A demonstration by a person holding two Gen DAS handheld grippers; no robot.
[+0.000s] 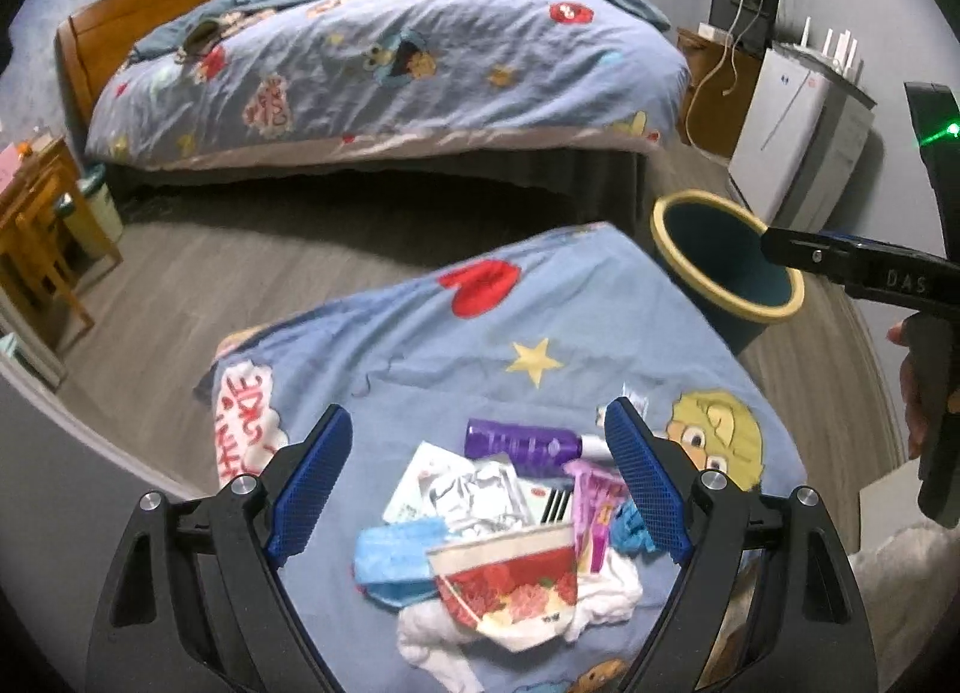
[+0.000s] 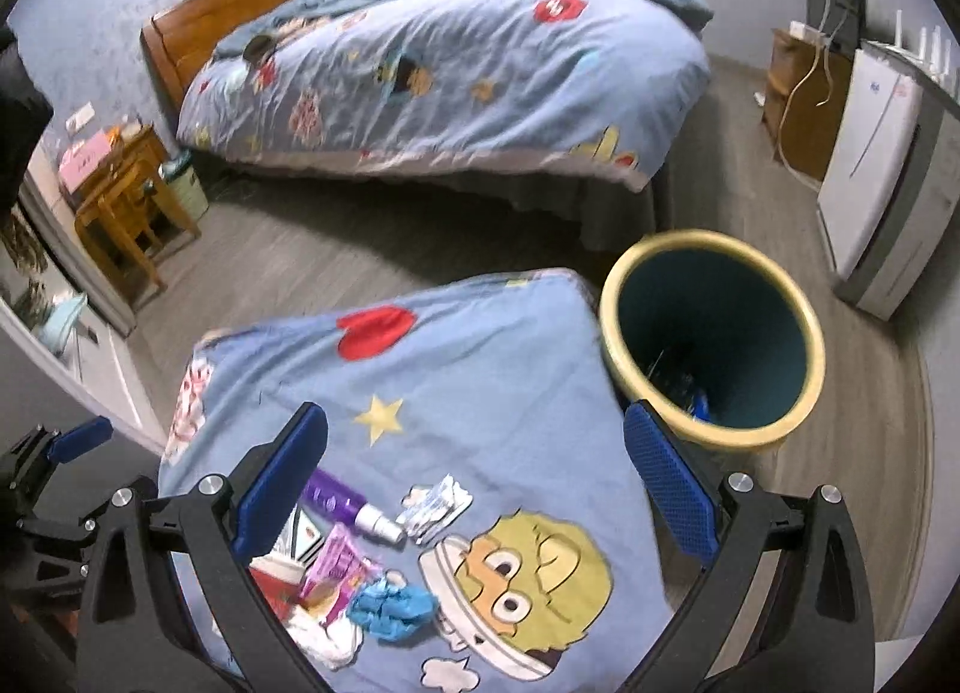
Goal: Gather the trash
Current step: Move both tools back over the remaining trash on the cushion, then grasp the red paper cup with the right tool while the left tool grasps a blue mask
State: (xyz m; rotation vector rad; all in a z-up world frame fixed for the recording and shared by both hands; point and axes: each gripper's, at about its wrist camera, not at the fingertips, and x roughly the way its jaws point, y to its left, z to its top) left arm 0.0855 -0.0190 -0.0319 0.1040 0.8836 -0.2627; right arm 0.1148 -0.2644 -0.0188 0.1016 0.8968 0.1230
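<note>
Both claws, left gripper (image 1: 477, 480) and right gripper (image 2: 474, 480), gape wide and empty above a trash pile (image 1: 504, 531) still uncollected on the cartoon bedspread (image 2: 456, 369). Beside it, the yellow-rimmed bin (image 2: 711, 336) holds a few scraps already.

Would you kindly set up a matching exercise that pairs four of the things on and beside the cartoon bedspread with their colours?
Things:
1. spray bottle
2. crumpled glove
3. bin rim
4. star printed on the bedspread

Colours:
A. blue
B. pale yellow around a dark teal inside
C. purple with a white cap
D. plain yellow

Pairs: 1-C, 2-A, 3-B, 4-D
</note>
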